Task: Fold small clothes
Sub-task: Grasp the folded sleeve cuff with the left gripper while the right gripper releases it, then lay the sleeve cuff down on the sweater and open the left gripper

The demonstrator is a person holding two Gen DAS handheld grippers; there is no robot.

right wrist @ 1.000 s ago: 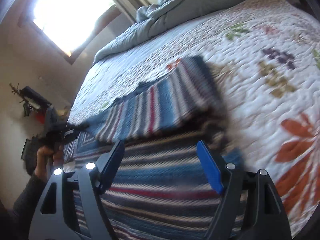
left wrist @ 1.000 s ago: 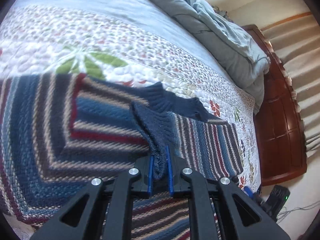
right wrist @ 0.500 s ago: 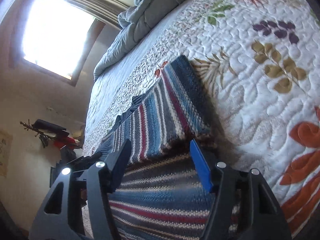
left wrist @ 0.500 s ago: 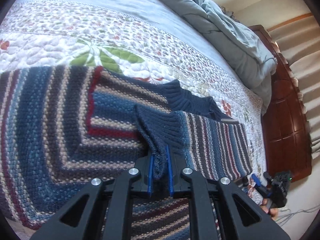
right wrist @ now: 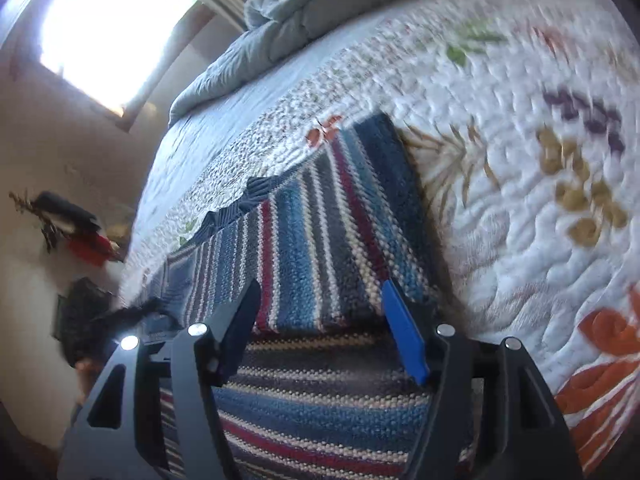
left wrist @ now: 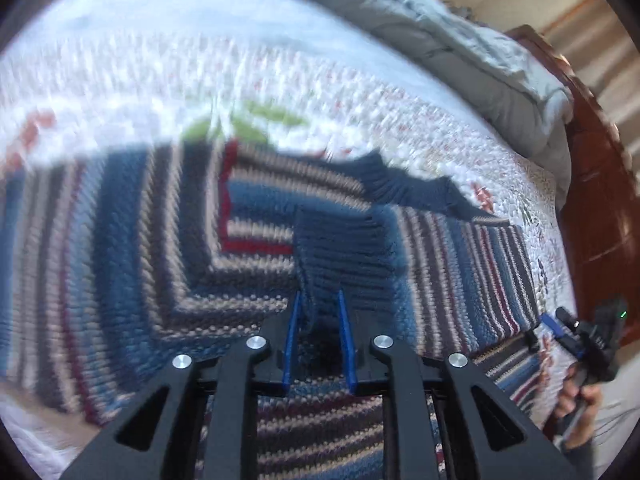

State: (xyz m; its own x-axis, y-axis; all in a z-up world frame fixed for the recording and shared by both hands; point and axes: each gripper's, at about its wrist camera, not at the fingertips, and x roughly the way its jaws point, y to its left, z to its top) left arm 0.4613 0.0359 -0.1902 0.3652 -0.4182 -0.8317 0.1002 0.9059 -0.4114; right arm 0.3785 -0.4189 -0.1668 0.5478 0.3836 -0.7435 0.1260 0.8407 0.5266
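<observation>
On the floral quilt [right wrist: 520,208] of the bed lies a striped knit sweater [left wrist: 120,248], spread flat with its navy ribbed collar [left wrist: 404,188] at the far edge. The navy ribbed cuff [left wrist: 340,256] of one sleeve sits folded over the sweater body, between the blue pads of the left gripper [left wrist: 318,308]; its jaws stand slightly parted, and whether they grip the cuff cannot be determined. The right gripper [right wrist: 320,300] hovers at the near right side of the sweater, jaws released wide, straddling a folded striped panel [right wrist: 328,232]. A rumpled grey duvet [left wrist: 472,52] lies at the far end, beside a wooden bed frame [left wrist: 600,208].
</observation>
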